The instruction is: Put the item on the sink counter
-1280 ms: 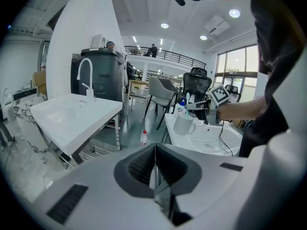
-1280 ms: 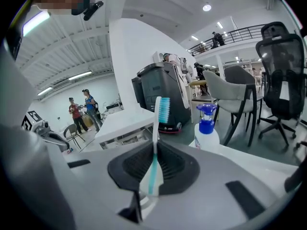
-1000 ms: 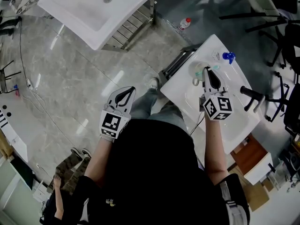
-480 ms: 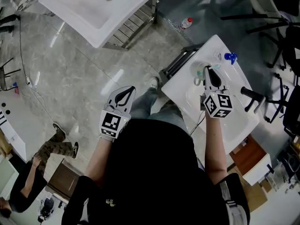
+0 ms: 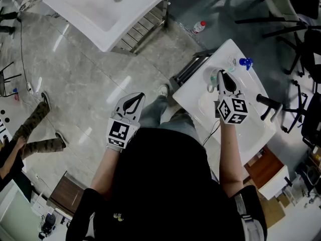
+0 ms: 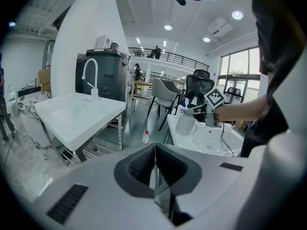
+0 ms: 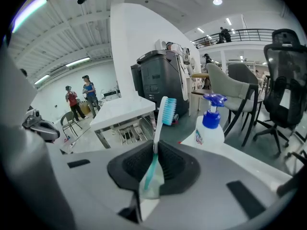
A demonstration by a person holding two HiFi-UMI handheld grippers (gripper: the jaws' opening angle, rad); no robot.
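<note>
My right gripper (image 5: 223, 76) hangs over the near left corner of the white sink counter (image 5: 190, 92), shut on a toothbrush (image 7: 160, 128). Its teal and white handle sits between the pads and its blue bristles point up, away from me. A white mug (image 5: 211, 80) stands just left of the gripper's tip; from the left gripper view the mug (image 6: 185, 124) lies right below that tip. A pump bottle (image 7: 209, 124) with a blue top stands further along the counter. My left gripper (image 5: 132, 102) is held over the floor, shut and empty.
A black faucet (image 5: 269, 105) rises at the counter's right side. A second white sink table (image 5: 100, 9) stands at the far left. A small bottle (image 5: 199, 25) lies on the floor. Office chairs (image 5: 296, 24) stand at the right. A person (image 5: 30, 134) walks at the left.
Both grippers have hardly moved; the right one still grips the toothbrush. The person at the left has walked further along the floor.
</note>
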